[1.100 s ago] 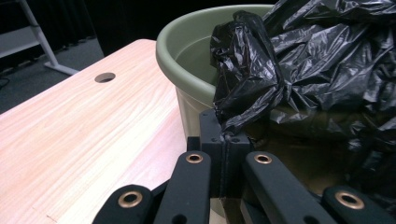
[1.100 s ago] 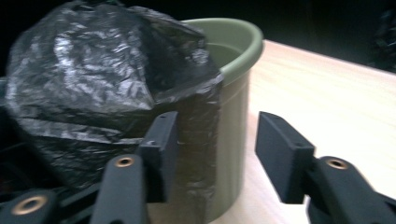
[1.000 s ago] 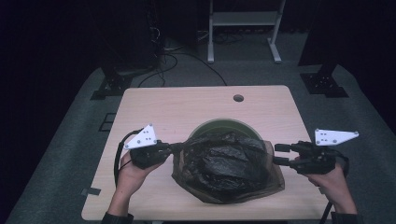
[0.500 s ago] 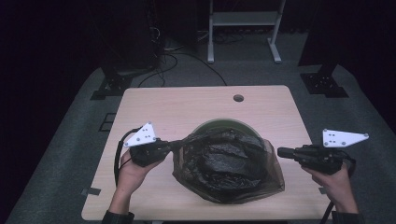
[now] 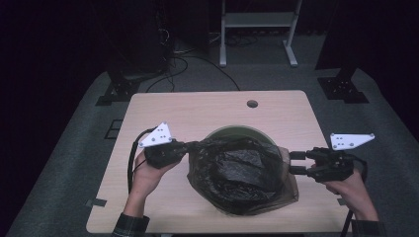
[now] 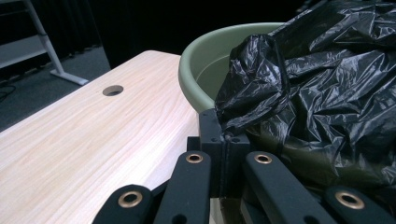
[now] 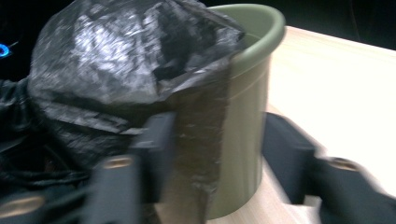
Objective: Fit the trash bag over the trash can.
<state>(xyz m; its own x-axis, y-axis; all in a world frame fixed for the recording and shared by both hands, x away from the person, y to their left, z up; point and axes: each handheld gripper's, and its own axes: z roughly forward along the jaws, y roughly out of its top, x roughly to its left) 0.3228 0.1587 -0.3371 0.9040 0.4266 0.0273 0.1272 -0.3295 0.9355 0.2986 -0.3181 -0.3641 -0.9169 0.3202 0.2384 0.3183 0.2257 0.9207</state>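
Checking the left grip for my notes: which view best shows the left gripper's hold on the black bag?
The left gripper view: the left gripper is shut on the black bag edge, close up. The high view shows it small; the right gripper view shows the bag, blurred.

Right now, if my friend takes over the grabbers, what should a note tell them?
Left gripper: shut on the bag edge, at the bin rim's left side.
Right gripper: open beside the bag's right edge, jaws have just been opening, gripping nothing.
Bin stands on the table, bag draped over it.
Done: bag pulled over most of the rim.
Left: far rim is uncovered; regrip right side, stretch the bag over.
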